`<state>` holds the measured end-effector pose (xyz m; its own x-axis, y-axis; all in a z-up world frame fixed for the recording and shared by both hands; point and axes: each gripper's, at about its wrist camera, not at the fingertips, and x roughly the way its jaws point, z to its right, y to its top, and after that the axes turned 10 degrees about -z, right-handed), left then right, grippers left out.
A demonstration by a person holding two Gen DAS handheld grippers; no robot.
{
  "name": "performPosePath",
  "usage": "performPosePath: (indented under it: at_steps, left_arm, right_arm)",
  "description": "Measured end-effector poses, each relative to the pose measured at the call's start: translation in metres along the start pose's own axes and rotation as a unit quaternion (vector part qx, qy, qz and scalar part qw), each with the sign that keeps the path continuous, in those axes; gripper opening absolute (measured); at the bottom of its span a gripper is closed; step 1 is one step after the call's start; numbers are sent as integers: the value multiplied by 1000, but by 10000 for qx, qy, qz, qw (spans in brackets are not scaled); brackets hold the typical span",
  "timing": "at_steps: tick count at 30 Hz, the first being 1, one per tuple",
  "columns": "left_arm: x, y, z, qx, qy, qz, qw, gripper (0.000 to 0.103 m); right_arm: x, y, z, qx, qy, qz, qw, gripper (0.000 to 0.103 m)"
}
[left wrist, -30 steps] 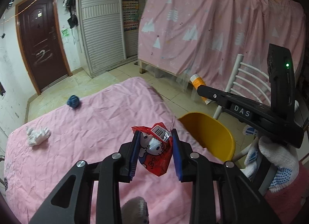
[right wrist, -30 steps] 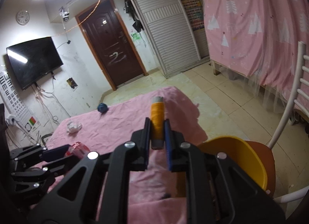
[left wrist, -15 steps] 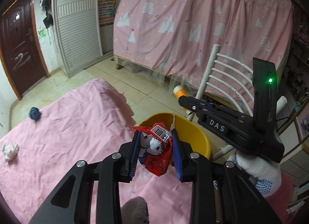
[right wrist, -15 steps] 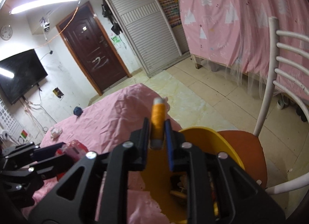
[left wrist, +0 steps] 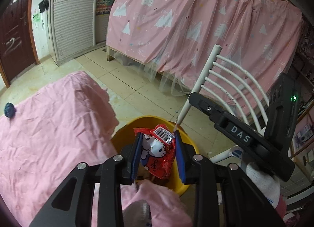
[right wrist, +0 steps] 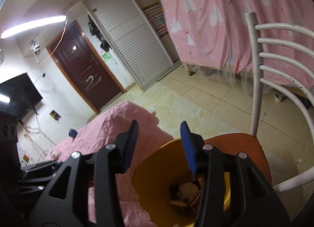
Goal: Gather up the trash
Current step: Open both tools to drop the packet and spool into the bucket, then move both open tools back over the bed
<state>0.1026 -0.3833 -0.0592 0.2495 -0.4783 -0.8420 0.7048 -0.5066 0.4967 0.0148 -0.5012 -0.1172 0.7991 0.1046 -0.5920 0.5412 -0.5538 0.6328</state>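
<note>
**Two claws over the yellow bin, one full and one empty**

Nearest, the left claw point(left wrist: 158, 153) is clamped on a red snack wrapper point(left wrist: 157, 154) printed with a white cartoon cat and a barcode; its blue pads press the wrapper from both sides, and it hangs right above the mouth of the yellow bin point(left wrist: 125, 131). The right claw point(right wrist: 160, 144) has just been opening: its jaws now stand apart with nothing between them, over that same bin point(right wrist: 149, 170), where a jumble of discarded bits lies at the bottom. The one bin stands just beside the near corner of the counter point(left wrist: 49, 129), which is draped in a wrinkled pink cloth point(right wrist: 117, 121).

On the counter I count one small dark blue ball point(left wrist: 9, 110), near its far edge, well apart from the bin. Anything else on the cloth is too blurred to tell.

Behind the bin stands one white chair point(right wrist: 257, 74) with curved back rails and an orange seat point(right wrist: 245, 144). Past it the floor point(left wrist: 125, 82) is pale tile. Farther back hangs a pink curtain point(left wrist: 196, 21) with white trees, then a white slatted wardrobe point(right wrist: 137, 50), one dark brown door point(right wrist: 88, 72) and, on the wall, one black television point(right wrist: 17, 93) below a strip light point(right wrist: 33, 25).
</note>
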Motion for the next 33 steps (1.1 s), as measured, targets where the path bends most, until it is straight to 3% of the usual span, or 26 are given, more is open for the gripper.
performPosePath:
  at_steps: [2,5,6,12,20,24,27,33]
  left_arm:
    - [4,3,2,-6,-68,-17,10000,28]
    - [8,5,4,-31,-79,-16,10000,57]
    - [9,5,5,-24,-65,-9,10000,59]
    - [1,0,0,27,7,61,10000,59]
    - [-26,-4,-26,-91,164,288,9994,59]
    - [-41,-7,-47,-217,318,405,9984,62]
    - [-55,-9,-68,-355,471,532,9968,64]
    - [-81,-16,-116,-687,796,740,9917,68]
  right_arm:
    - [-4,1,5,83,2,80,9999,44]
    - [-7,2,8,150,-2,136,9998,44]
    - [-7,2,9,150,7,125,9998,45]
    - [-5,1,4,54,20,94,9999,53]
    - [5,5,-23,-191,58,10,9998,54]
    - [15,10,-52,-456,99,-66,9989,55]
    - [24,14,-80,-726,152,-124,9972,62]
    - [45,19,-138,-1231,280,-290,9916,62]
